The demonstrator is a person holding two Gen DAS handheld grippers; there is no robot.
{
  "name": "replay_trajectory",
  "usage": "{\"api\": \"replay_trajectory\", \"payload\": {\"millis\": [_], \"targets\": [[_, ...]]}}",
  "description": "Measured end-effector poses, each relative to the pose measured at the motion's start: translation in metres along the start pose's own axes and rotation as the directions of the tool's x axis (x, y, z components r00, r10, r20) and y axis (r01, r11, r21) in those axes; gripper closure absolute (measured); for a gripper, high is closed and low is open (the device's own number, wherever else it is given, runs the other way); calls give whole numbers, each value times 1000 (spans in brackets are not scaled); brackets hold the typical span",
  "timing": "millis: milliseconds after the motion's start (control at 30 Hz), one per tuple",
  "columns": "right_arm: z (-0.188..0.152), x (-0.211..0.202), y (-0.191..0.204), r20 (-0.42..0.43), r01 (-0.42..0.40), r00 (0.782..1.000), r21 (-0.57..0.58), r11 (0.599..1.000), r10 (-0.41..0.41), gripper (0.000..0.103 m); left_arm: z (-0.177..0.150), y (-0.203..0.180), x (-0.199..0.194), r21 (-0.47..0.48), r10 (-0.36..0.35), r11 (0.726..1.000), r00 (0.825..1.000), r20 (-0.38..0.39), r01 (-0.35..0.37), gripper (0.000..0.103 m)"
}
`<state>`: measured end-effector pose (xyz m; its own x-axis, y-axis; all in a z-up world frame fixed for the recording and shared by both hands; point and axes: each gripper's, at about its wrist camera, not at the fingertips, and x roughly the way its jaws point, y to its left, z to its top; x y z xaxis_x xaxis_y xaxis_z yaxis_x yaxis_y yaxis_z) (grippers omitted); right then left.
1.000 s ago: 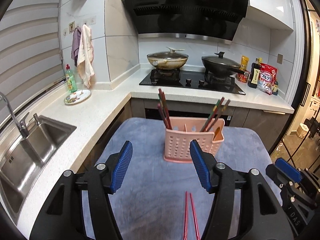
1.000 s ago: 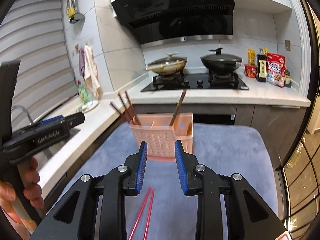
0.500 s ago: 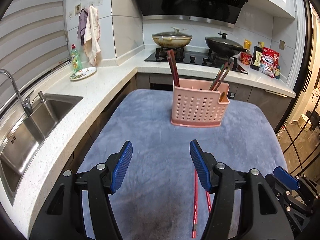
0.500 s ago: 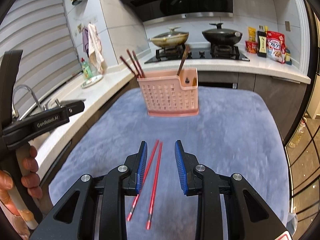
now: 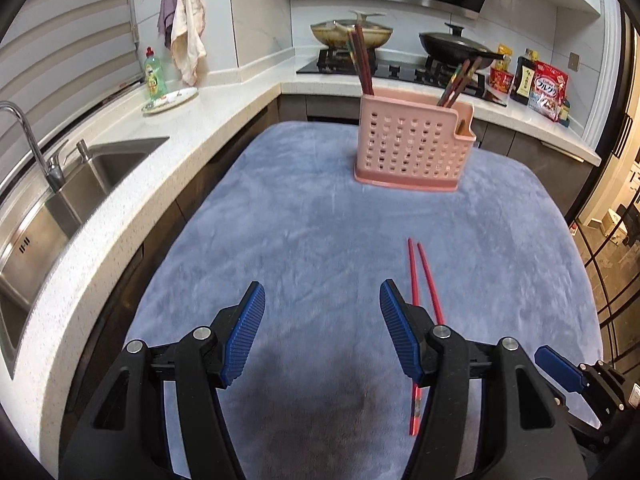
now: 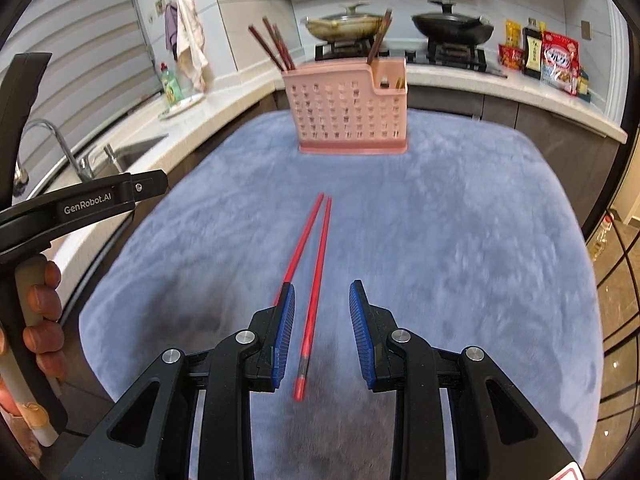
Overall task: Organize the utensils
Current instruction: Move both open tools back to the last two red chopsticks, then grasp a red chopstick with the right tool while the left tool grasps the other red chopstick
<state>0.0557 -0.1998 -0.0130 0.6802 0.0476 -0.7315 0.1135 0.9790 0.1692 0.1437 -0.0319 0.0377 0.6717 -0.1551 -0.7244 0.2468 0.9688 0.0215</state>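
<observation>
Both my tongs have dropped toward the blue-grey cloth (image 5: 304,216) since a second ago; the pink holder (image 6: 346,114), then just ahead of the tips, now sits far up the frame. Right gripper (image 6: 322,312): jaws narrowly apart, gripping nothing; one of the red chopsticks (image 6: 316,280) runs up between the pads, the other disappears behind the left pad; contact with the pads, can't tell. Left gripper (image 5: 322,316): jaws wider, empty, bare cloth between; the pair lies past its right finger, partly hidden by it. Only the right view shows my left hand (image 6: 44,320) on the handle; only the left view shows the sink (image 5: 80,176) basin in full, plus the right tong's blue tip at lower right. Holder stands at the cloth's far edge, dark chopsticks (image 5: 360,60) upright in its left end, more (image 5: 458,80) in the right. Beyond: two pans on the hob (image 5: 400,68), soap bottle (image 5: 154,74), towels (image 5: 186,20); right view blurred.
</observation>
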Motion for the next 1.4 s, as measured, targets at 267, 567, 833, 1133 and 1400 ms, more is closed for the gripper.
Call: {"api": "replay_trajectory", "payload": {"millis": [267, 567, 833, 1133, 1400], "targets": [[-30, 26, 6, -82, -7, 997, -6, 1000, 7, 75, -35, 8, 17, -16, -7, 1000, 996, -90, 6, 46], [-45, 46, 8, -140, -8, 990, -26, 1000, 4, 75, -59, 10, 26, -8, -6, 1000, 990, -140, 5, 42], [-51, 54, 9, -165, 7, 986, -39, 999, -14, 78, -67, 3, 29, 14, -11, 1000, 987, -158, 13, 37], [-53, 53, 2, -159, 21, 987, -28, 999, -25, 96, -75, -2, 30, 26, -21, 999, 984, -175, 26, 27], [-54, 46, -5, -149, 42, 988, -22, 999, -45, 96, -86, -21, 32, 54, -66, 995, 977, -203, 78, 25]]}}
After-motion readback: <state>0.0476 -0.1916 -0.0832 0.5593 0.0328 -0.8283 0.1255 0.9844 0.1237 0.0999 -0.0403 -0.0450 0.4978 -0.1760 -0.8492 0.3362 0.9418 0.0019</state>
